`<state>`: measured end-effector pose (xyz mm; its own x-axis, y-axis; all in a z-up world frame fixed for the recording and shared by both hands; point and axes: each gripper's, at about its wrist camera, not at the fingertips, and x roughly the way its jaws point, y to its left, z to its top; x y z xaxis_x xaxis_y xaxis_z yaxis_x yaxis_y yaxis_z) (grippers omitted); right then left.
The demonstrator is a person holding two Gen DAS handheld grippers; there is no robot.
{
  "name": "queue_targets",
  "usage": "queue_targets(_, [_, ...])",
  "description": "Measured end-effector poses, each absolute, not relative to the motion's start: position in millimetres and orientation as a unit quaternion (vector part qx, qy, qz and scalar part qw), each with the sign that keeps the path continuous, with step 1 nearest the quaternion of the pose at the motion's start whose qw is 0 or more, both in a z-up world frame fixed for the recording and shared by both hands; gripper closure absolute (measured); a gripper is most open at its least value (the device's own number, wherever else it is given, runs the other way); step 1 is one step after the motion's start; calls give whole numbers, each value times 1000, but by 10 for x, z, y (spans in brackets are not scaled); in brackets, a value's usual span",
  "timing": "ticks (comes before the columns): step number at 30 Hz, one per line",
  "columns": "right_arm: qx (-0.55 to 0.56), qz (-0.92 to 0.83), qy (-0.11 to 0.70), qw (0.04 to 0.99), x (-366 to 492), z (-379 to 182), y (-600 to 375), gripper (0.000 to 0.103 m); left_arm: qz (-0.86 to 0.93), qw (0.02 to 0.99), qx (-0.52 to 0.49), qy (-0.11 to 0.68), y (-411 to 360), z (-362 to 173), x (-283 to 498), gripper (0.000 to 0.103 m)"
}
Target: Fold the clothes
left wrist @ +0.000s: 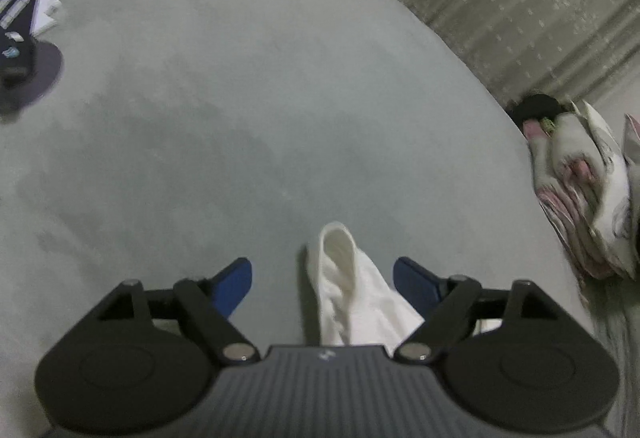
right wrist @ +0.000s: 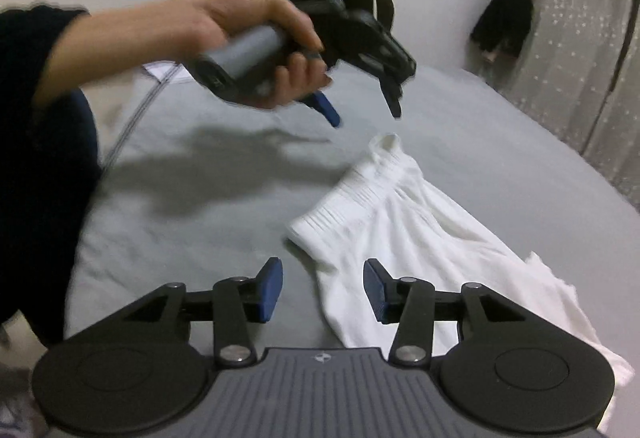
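Both tools stand open with nothing pinched. Our right gripper (right wrist: 323,288) has its blue pads parted about halfway, and an edge of the white garment (right wrist: 404,238) lies below the gap, apart from either pad. Our left gripper (left wrist: 322,284) is spread wider; in its own view a raised fold of the same white cloth (left wrist: 348,278) sits between the fingers, just beside the right one, and neither pad presses on it. From the right wrist view we see that left gripper (right wrist: 366,114) held in the left hand (right wrist: 256,38) above the far, gathered end of the garment, clear of the cloth.

The garment lies spread on the grey sheet (right wrist: 208,198), its ribbed, gathered band toward the far side and its loose hem trailing toward the near right.

We judge the step in hand to be a fresh grasp for the next fold. To do it well we would take the two corners of one edge, each pinch close to the corner and through every layer, lift both together and level, and lay the edge over squarely so that no crease is trapped.

Farther off sit a folded floral cloth (left wrist: 580,190) at the bed's edge and a dark object (left wrist: 16,26) with pale stripes.

Each gripper's body carries a small pale emblem; we can read no writing on it, and no label shows on the garment.
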<state>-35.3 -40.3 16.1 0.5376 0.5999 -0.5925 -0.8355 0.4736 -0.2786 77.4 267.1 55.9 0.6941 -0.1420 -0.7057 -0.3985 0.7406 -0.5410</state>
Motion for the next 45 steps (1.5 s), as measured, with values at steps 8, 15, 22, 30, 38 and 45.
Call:
queue_targets(8, [-310, 406, 214, 833, -292, 13, -167, 79, 51, 871, -249, 420, 2108, 392, 924, 24])
queue_targets(15, [-297, 423, 225, 826, -318, -12, -77, 99, 34, 870, -252, 422, 2072, 439, 869, 39])
queue_targets(22, [-207, 494, 229, 813, -463, 258, -78, 99, 23, 855, -279, 437, 2302, 394, 736, 82])
queue_targets(30, [-180, 484, 261, 816, -385, 231, -227, 99, -4, 856, -292, 427, 2400, 438, 424, 26])
queue_targets(38, [-201, 466, 295, 810, -384, 114, -173, 90, -7, 874, -223, 431, 2062, 333, 336, 47])
queue_targets(45, [-185, 454, 294, 821, -346, 173, -228, 88, 20, 893, -145, 426, 1838, 347, 328, 76])
